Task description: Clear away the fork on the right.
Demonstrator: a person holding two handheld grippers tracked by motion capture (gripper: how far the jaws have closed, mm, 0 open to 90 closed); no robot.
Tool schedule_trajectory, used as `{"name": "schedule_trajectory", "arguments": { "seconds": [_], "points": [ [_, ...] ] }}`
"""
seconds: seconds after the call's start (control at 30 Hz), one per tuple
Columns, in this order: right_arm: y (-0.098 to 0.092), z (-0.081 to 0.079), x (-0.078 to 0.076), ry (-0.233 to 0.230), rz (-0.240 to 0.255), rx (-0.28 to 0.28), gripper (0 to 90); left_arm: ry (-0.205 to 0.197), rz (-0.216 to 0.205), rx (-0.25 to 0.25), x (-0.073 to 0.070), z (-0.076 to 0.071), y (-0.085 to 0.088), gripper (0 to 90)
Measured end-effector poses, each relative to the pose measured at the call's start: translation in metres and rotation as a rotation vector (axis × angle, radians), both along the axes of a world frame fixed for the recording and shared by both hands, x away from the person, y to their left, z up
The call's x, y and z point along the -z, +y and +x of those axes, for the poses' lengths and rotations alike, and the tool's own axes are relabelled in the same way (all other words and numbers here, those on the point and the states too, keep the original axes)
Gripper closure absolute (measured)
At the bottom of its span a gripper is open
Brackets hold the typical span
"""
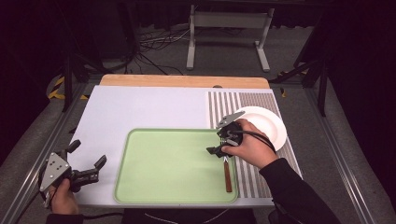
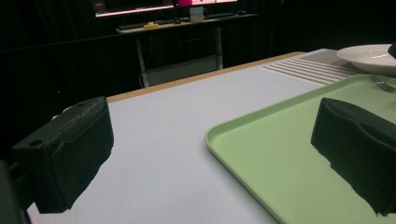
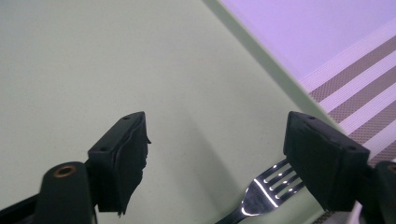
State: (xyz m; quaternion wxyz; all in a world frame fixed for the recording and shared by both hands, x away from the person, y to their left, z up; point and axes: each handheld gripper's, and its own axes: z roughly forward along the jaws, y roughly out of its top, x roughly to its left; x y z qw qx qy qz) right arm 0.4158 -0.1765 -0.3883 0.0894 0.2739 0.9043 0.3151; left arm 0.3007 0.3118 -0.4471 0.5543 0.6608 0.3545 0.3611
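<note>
Nearest the person, at the lower left corner of the tabletop, the left tongs hung released in the left hand, jaws spread wide with nothing between them. In the left gripper view those two black jaws framed bare pale surface and the near left corner of the green tray, without touching either.

Farther in, the tray lay flat on the tabletop, and along its right side lay the fork, its brown handle pointing toward the person and its metal head toward the far side. The right tongs hovered just above the fork's head, held from above by the right hand. In the right gripper view the right tongs stood released, jaws well apart; the fork's shiny tines lay on the tray floor below the gap, close to one jaw but not pinched.

Beyond the right hand, a white plate sat on the striped mat at the tabletop's right side, just outside the tray.
</note>
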Motion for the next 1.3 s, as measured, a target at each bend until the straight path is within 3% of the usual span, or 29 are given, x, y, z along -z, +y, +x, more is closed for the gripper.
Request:
{"name": "schedule_trajectory", "arguments": {
  "seconds": [0.13, 0.17, 0.43, 0.67, 0.87, 0.9, 0.97, 1.0, 1.07, 1.17, 1.3],
  "points": [
    [-0.004, -0.004, -0.009, -0.026, 0.023, -0.003, 21.2, 0.000, -0.001, -0.002, 0.000, 0.000, 0.000, 0.0],
    [-0.008, -0.008, -0.016, -0.063, 0.032, -0.004, 17.8, 0.000, -0.001, -0.002, 0.000, 0.000, 0.000, 0.0],
    [-0.020, -0.015, -0.027, -0.135, 0.075, -0.021, 12.7, 0.001, -0.001, -0.001, 0.000, 0.000, 0.000, 0.0],
    [-0.047, -0.028, -0.031, -0.233, 0.163, -0.011, 11.6, 0.001, -0.001, 0.001, 0.000, 0.000, 0.000, 0.0],
    [-0.080, -0.044, -0.023, -0.308, 0.289, 0.027, 10.1, 0.001, 0.001, 0.000, 0.000, 0.000, -0.001, 0.0],
    [-0.080, -0.044, -0.023, -0.308, 0.289, 0.027, 10.1, 0.001, 0.001, 0.000, 0.000, 0.000, -0.001, 0.0],
    [-0.094, -0.050, -0.017, -0.342, 0.338, 0.045, 9.8, 0.001, 0.003, 0.000, 0.000, 0.000, -0.001, 0.0],
    [-0.104, -0.055, -0.013, -0.388, 0.372, 0.042, 9.3, 0.001, 0.003, 0.000, 0.000, 0.000, -0.001, 0.0],
    [-0.109, -0.058, -0.010, -0.406, 0.389, 0.043, 9.2, -0.001, 0.001, -0.002, 0.000, -0.001, -0.001, 0.0],
    [-0.129, -0.066, 0.004, -0.465, 0.470, 0.060, 9.1, -0.001, -0.001, 0.000, 0.000, -0.001, -0.001, 0.0],
    [-0.143, -0.071, 0.017, -0.501, 0.509, 0.068, 9.3, -0.001, -0.002, -0.001, 0.000, -0.001, 0.000, 0.0]
  ]
}}
